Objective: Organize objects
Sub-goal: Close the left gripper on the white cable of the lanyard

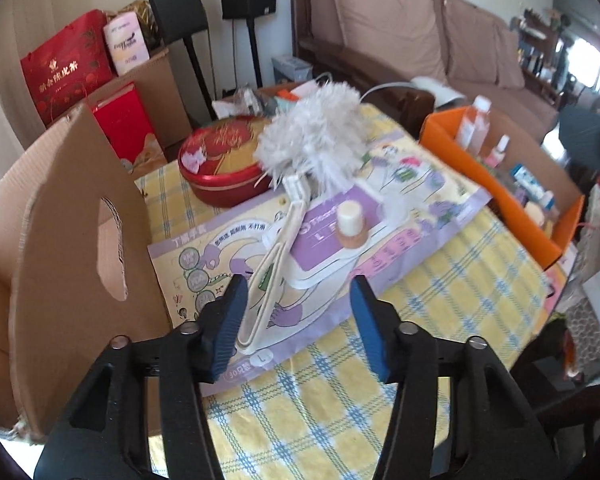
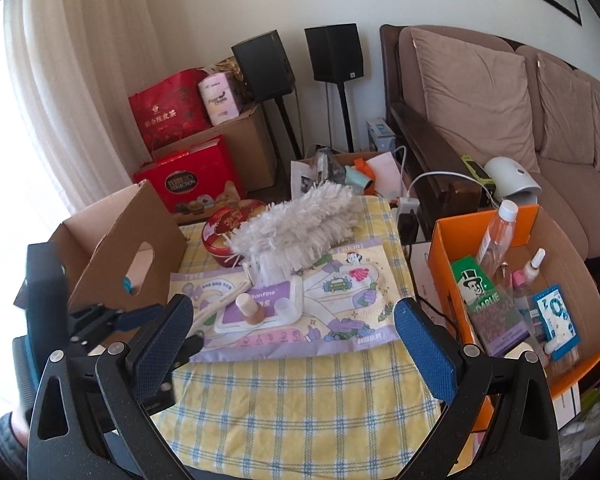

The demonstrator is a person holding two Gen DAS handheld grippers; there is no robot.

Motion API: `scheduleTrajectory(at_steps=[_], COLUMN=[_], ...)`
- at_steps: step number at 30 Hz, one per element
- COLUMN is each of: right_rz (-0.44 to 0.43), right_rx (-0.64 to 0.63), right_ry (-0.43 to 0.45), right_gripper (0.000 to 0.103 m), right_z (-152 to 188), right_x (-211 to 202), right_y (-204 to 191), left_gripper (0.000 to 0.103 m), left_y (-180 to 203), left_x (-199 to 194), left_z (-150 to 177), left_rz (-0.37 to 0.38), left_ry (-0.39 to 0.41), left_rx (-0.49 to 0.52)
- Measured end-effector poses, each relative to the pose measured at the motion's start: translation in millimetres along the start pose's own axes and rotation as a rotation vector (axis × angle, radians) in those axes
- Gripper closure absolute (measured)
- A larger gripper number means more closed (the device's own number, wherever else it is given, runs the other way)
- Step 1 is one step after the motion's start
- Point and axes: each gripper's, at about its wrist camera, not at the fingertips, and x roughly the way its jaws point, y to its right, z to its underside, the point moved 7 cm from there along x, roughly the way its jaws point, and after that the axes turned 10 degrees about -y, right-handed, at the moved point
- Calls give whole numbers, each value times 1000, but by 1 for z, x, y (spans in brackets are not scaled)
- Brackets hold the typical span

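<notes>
A fluffy grey duster (image 1: 314, 128) (image 2: 296, 224) with a cream handle (image 1: 268, 276) lies on a purple printed package (image 1: 332, 224) (image 2: 296, 312) on the yellow checked tablecloth (image 1: 440, 312) (image 2: 300, 400). A small bottle with a cream cap (image 1: 351, 226) (image 2: 249, 309) stands on a purple pack. My left gripper (image 1: 300, 320) is open, just short of the handle's end; it also shows in the right wrist view (image 2: 140, 318). My right gripper (image 2: 292, 344) is open and empty, at the package's near edge.
A brown cardboard box (image 1: 72, 248) (image 2: 116, 248) stands at the left. An orange box (image 1: 460, 152) (image 2: 444, 264) with bottles and packets stands at the right. A red round tin (image 1: 220, 164) (image 2: 224, 232) sits behind the duster. Sofa, speakers and red bags lie beyond.
</notes>
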Motion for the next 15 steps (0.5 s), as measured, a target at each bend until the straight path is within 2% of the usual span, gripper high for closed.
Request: scheduleTrajectory(at_steps=[7,10,13,15], right_rz=[-11,-15,-19,-23], right_rx=[4,5,8,12], right_ry=[-5,-10,-16,-19], right_gripper=[1,1,1,1], right_z=[2,2,3,3], right_x=[3,5,8,10], right_y=[1,0,0,0], left_gripper=[64,71,82,88], left_y=[-10,-13,-15,-14], left_x=[29,37,38,36], left_z=[2,3,2,2], left_rz=[-48,-64,-94,-89], left_ry=[-46,-54,-31,-18], left_rx=[-17,-17,-13,-14])
